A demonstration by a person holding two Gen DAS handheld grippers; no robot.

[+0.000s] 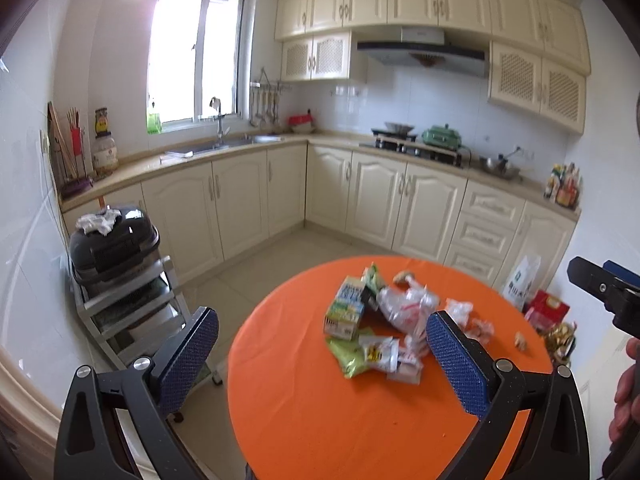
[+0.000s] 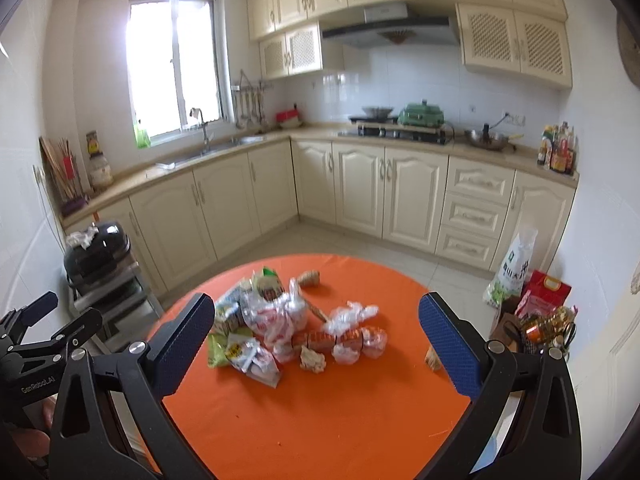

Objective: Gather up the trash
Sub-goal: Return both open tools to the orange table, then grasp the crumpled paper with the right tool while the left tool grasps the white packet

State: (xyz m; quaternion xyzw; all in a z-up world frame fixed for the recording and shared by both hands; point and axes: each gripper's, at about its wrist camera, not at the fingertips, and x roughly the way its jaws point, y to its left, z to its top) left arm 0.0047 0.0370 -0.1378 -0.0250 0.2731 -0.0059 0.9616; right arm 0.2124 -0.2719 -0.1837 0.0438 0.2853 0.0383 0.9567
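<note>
A heap of trash lies on the round orange table [image 1: 304, 412] [image 2: 320, 420]: a small drink carton [image 1: 344, 312], a clear plastic bag with red print [image 1: 404, 306] [image 2: 276, 316], a green wrapper [image 1: 348, 356] [image 2: 218, 350], white-and-yellow packets [image 1: 380, 354] [image 2: 248, 354], crumpled clear wrappers [image 2: 352, 314] and a brown scrap [image 1: 520, 339] [image 2: 432, 358]. My left gripper [image 1: 322, 344] hangs open above the near side of the heap, touching nothing. My right gripper [image 2: 316, 328] is open too, held above the heap with nothing between its fingers.
A dark bin [image 1: 112, 246] [image 2: 98, 252] with white crumpled paper on top stands on a metal rack left of the table. Bags and red packets [image 2: 532, 300] sit on the floor at the right. Cream kitchen cabinets [image 1: 380, 200] run along the back.
</note>
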